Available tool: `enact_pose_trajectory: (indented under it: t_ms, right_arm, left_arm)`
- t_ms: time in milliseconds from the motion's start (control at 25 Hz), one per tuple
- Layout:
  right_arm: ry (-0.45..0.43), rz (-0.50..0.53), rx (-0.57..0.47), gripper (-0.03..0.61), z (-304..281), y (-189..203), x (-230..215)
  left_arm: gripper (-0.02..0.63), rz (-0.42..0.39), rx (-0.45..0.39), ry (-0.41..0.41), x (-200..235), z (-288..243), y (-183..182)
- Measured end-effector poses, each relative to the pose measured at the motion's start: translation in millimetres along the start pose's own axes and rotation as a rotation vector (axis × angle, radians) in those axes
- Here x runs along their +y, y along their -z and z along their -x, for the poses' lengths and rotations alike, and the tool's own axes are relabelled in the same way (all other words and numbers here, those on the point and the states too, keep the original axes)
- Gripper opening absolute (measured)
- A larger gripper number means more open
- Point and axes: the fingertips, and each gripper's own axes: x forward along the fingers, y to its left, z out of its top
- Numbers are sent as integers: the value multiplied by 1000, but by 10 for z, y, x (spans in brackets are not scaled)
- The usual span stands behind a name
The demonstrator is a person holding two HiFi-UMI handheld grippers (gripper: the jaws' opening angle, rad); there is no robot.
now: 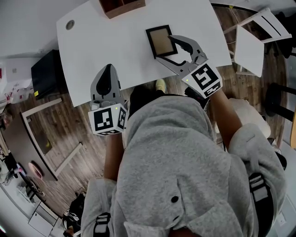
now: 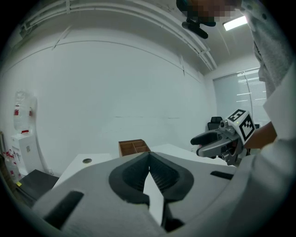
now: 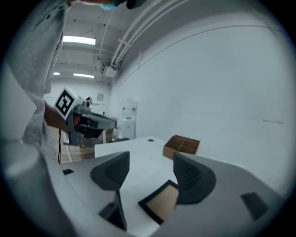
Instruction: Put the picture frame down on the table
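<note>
The picture frame (image 1: 160, 40), black-edged with a tan middle, lies flat on the white table (image 1: 106, 37) at its far right part. My right gripper (image 1: 164, 48) is open just over the frame's near right side, and nothing is held between its jaws. In the right gripper view the frame (image 3: 162, 204) shows below the spread jaws of the right gripper (image 3: 150, 175), partly hidden by the right finger (image 3: 190, 178). My left gripper (image 1: 107, 79) is shut and empty at the table's near left edge. Its closed jaws also show in its own left gripper (image 2: 149, 163) view.
A wooden compartment box (image 1: 121, 6) stands at the table's far edge. A round cable hole (image 1: 70, 24) sits in the far left corner. A black cabinet (image 1: 46, 74) is on the floor to the left, and white panels (image 1: 252, 44) lean at the right.
</note>
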Motion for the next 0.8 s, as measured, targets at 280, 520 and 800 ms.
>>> enact_pose_trajectory:
  t_ms: [280, 520, 800]
  right_arm:
    - [206, -103, -206, 70, 364, -516, -56]
    - [319, -201, -221, 42, 654, -474, 194]
    - [422, -329, -209, 43, 956, -280, 658]
  left_arm:
    - [21, -9, -17, 27, 21, 137, -20]
    - [21, -14, -33, 52, -71, 548, -28]
    - [21, -32, -31, 31, -61, 1230, 147]
